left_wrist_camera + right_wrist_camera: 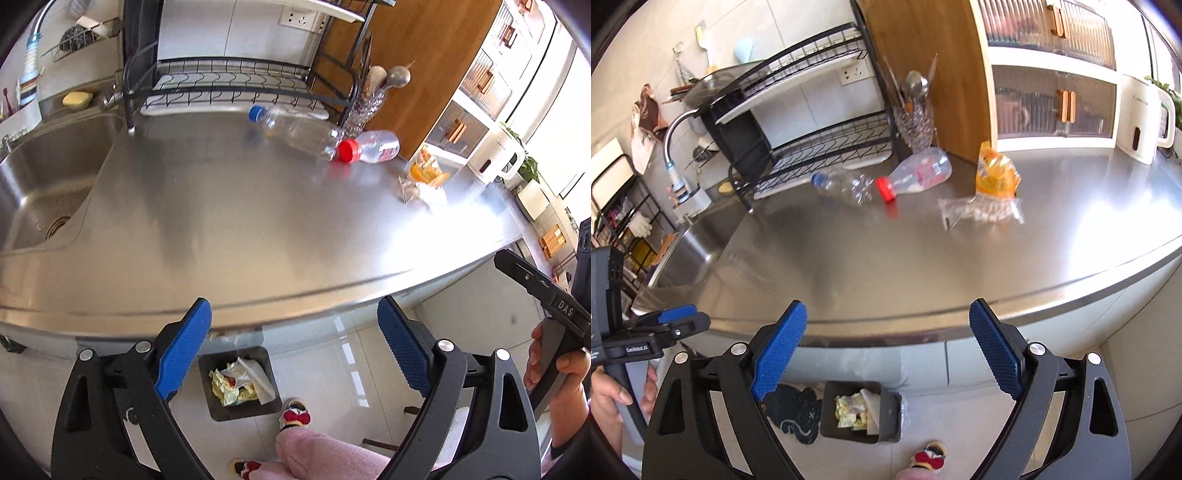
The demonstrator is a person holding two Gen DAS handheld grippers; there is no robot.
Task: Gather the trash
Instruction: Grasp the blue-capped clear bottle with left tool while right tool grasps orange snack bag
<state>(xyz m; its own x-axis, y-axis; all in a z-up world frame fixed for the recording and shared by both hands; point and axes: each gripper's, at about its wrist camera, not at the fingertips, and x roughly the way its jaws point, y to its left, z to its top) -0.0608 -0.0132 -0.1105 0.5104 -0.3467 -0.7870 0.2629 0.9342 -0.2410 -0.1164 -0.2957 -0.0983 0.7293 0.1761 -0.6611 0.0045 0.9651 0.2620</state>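
L+R fingers (184, 350) (997, 350) spread, empty; steel counter (258, 229) w/ bottles (299, 133); bin (860, 411) on floor.

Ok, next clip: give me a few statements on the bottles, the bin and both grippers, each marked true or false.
1. Both the left gripper and the right gripper are open and hold nothing. True.
2. The red-capped bottle stands upright. False: it lies on its side on the counter.
3. The bin on the floor already holds crumpled trash. True.
4. The blue-capped bottle lies in the sink. False: it lies on the counter by the dish rack.
5. The orange snack bag is in the bin. False: it is on the counter.
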